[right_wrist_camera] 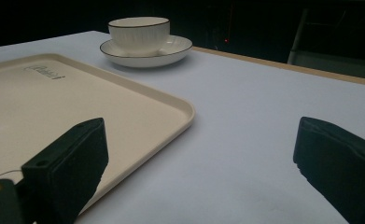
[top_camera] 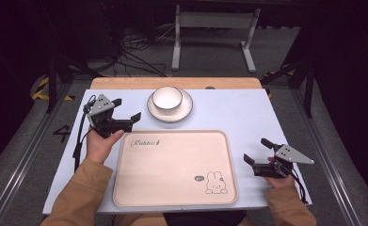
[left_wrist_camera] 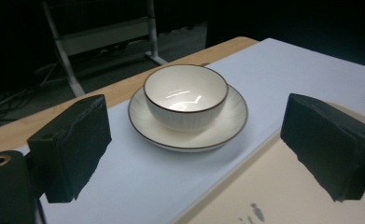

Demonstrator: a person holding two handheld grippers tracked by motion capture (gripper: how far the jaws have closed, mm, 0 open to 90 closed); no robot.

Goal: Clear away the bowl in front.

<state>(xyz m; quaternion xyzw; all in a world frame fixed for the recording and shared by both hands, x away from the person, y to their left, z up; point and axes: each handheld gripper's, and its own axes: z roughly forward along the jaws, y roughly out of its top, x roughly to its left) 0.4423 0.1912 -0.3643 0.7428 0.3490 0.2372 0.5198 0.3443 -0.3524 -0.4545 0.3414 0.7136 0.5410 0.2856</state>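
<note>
A white bowl (top_camera: 167, 99) with a dark rim sits on a white saucer (top_camera: 185, 111) at the back middle of the table. In front of them lies a cream tray (top_camera: 172, 167) with a rabbit drawing, nothing on it. My left gripper (top_camera: 126, 109) hovers open to the left of the saucer, its jaws pointing toward the bowl (left_wrist_camera: 186, 96) with nothing between them. My right gripper (top_camera: 257, 151) rests open by the tray's right edge (right_wrist_camera: 180, 109), jaws empty. The bowl (right_wrist_camera: 139, 29) and saucer (right_wrist_camera: 175, 46) show far off in the right gripper view.
The pale blue table top (top_camera: 240, 113) has bare room to the right of the saucer and around the tray. A wooden strip (top_camera: 125, 83) runs along the far edge. Beyond it stand a metal frame (top_camera: 214, 28) and loose cables (top_camera: 134, 52) on the floor.
</note>
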